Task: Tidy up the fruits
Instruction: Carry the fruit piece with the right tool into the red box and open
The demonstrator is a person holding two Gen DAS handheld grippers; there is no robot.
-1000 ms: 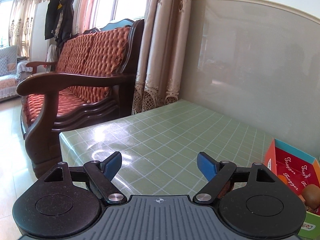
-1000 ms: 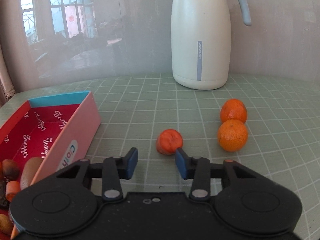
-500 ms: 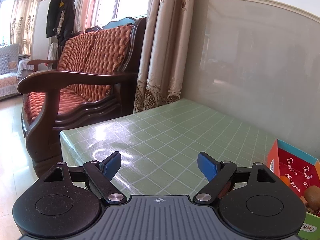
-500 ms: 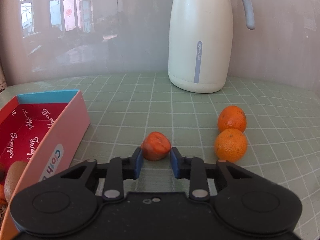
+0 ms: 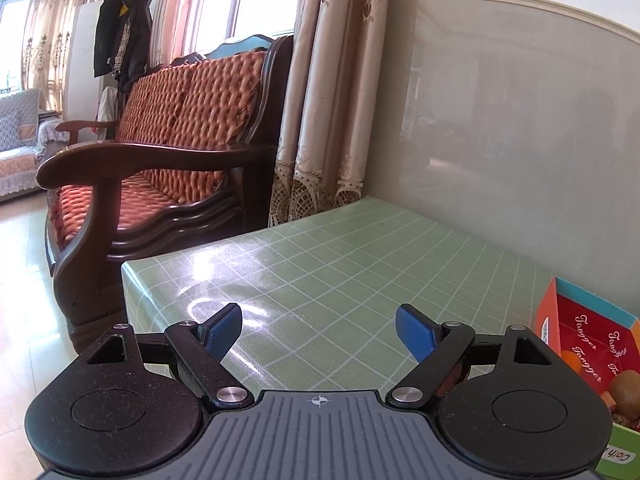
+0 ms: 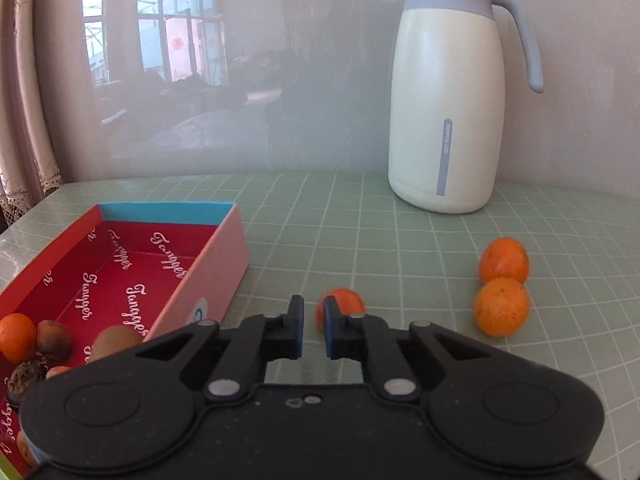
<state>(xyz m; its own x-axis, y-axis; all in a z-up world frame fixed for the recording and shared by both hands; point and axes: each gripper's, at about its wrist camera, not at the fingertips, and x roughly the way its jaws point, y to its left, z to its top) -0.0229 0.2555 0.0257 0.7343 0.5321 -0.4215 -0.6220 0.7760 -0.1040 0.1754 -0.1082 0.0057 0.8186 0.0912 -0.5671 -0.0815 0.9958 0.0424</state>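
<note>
Right gripper point(image 6: 313, 322): its jaws are standing clenched, nothing showing in the thin gap between them; the small reddish-orange fruit point(image 6: 347, 300) is lying on the table just beyond the right finger, partly hidden behind it, so its long axis cannot be told.
Left gripper point(image 5: 319, 326): hanging released, jaws wide apart, nothing between them, over a bare stretch of tablecloth.
Oranges on the table: two point(image 6: 504, 260) point(image 6: 500, 306), sitting touching each other, one behind the other, right of the small fruit and well apart from it.
Box point(image 6: 208, 264): red-lined, pink-walled, its long axis running from near left to far right; sitting left of the gripper.
In the box: one orange point(image 6: 16, 336), one kiwi point(image 6: 114, 340) and several small brown and orange pieces, crowding the near end; exact count cannot be told.
Jug point(image 6: 446, 92): one, cream with grey lid, standing upright far right, handle pointing right.
Surface: green checked tablecloth point(image 5: 360, 264), glaring in window light.
Room: glossy grey wall panel, lace-edged curtains point(image 5: 324, 92), a wooden sofa point(image 5: 172, 140) with orange cushions, coats hanging at far left.
</note>
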